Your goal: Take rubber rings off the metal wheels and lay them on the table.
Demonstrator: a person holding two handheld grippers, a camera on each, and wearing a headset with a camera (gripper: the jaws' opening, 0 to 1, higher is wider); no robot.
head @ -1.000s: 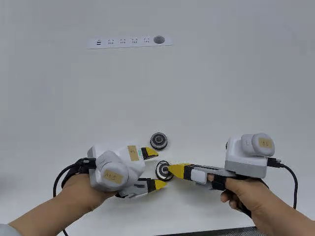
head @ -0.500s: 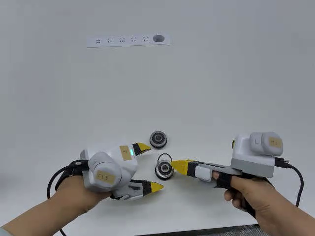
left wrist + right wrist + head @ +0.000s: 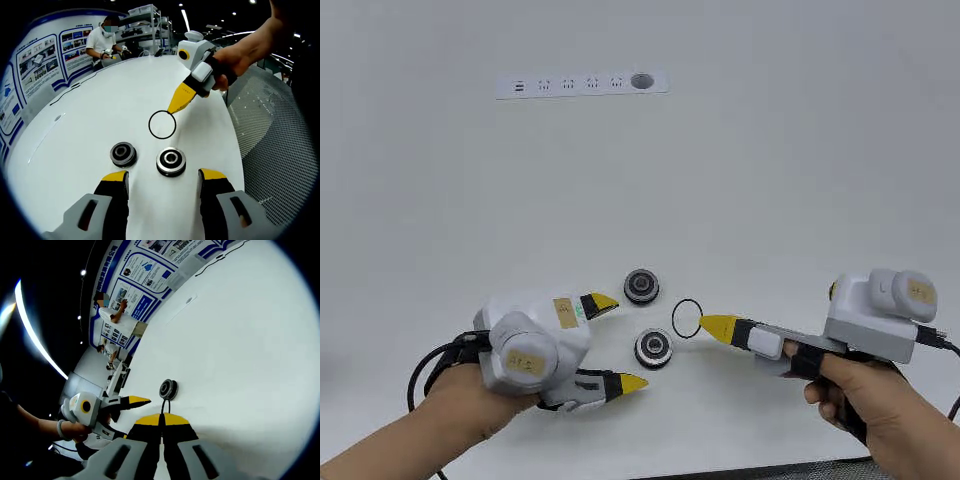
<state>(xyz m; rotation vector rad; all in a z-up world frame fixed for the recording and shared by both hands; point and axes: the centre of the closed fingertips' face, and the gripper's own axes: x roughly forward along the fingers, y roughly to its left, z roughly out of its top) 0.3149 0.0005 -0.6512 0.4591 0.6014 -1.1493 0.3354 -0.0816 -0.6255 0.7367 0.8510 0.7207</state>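
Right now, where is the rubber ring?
In the head view the ring is pinched at the tip of the right gripper, just right of the near wheel.

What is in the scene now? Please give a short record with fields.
left gripper: open, with the near wheel just ahead of it
right gripper: shut on rubber ring
rubber ring: off both wheels, held at the jaw tips
near wheel: silver rim, lying flat
far wheel: darker rim, lying apart on the table

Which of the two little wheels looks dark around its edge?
The farther wheel, dark around its edge; the nearer wheel shows a bright metal rim instead.
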